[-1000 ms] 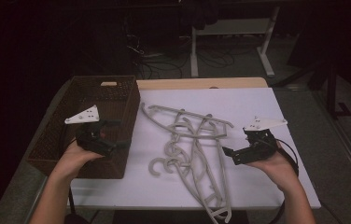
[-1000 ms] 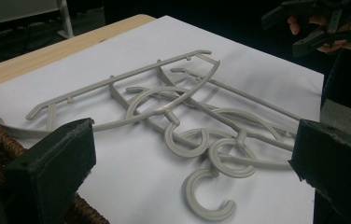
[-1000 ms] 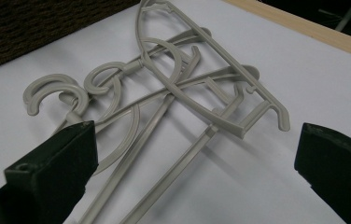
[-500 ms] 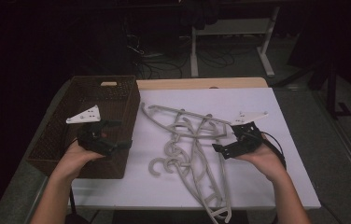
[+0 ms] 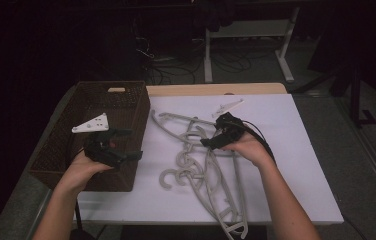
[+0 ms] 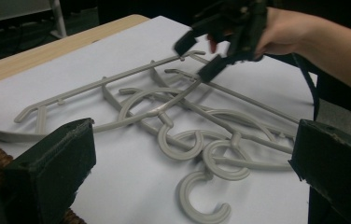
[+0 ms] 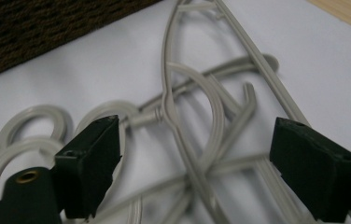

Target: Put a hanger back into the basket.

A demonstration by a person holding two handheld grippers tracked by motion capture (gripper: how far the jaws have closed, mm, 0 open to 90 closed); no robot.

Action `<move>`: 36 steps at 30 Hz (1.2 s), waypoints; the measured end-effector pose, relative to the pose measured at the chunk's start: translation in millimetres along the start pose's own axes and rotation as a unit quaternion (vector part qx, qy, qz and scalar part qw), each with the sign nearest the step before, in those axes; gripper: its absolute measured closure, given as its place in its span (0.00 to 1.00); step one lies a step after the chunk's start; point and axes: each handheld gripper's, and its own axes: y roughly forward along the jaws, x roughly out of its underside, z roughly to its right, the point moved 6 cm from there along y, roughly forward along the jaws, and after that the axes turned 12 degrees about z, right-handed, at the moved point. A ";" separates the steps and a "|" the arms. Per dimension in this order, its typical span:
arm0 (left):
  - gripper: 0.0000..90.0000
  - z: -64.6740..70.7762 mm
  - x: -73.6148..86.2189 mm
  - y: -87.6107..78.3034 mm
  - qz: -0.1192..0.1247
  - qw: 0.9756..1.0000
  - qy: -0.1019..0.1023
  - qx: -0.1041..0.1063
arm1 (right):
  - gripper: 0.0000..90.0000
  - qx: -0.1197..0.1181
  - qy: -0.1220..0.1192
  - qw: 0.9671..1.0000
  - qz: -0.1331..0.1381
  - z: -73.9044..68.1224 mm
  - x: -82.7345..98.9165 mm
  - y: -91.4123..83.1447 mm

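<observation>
The grey plastic hangers (image 5: 203, 165) lie tangled on the white table cover (image 5: 296, 165), just right of the brown wicker basket (image 5: 103, 107). Most run lengthwise from the far-left of the pile toward the near edge, with the hooks (image 5: 176, 175) curled on the basket side. I count three hooks for sure in the left gripper view — the exact number of hangers is hard to tell in that knot.

The right gripper (image 5: 215, 141) hangs right over the middle of the pile, its jaws have just been closing a bit but are still apart, nothing pinched. Its own view shows crossed hanger arms between the jaws — the high view can't show that. The left gripper (image 5: 128, 145) sits over the basket's near corner, jaws wide, empty.

One basket, two grippers.
</observation>
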 end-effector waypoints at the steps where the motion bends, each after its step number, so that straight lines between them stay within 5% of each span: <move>1: 0.00 0.6 0.1 0.2 0.000 1.000 0.000 0.001 | 0.22 -0.002 0.002 1.000 0.000 0.7 -2.9 5.9; 6: 0.00 1.3 -0.3 0.0 0.002 1.000 0.000 0.004 | 0.27 -0.015 0.006 1.000 -0.013 1.0 -14.1 40.9; 14: 0.00 2.3 -0.4 0.4 0.002 1.000 0.001 0.004 | 0.39 -0.031 -0.007 0.999 -0.037 -8.0 -17.5 72.7; 21: 0.00 4.0 -0.3 1.7 0.001 1.000 0.002 0.007 | 0.68 -0.040 -0.025 0.995 -0.083 -16.3 -6.1 87.1; 26: 0.00 4.0 -0.3 1.9 0.000 1.000 0.002 0.006 | 0.80 -0.030 -0.035 0.993 -0.113 -14.9 2.7 91.8; 36: 0.00 5.0 -0.6 2.3 0.000 1.000 0.003 0.007 | 0.88 -0.040 -0.048 0.991 -0.115 -14.8 4.8 88.9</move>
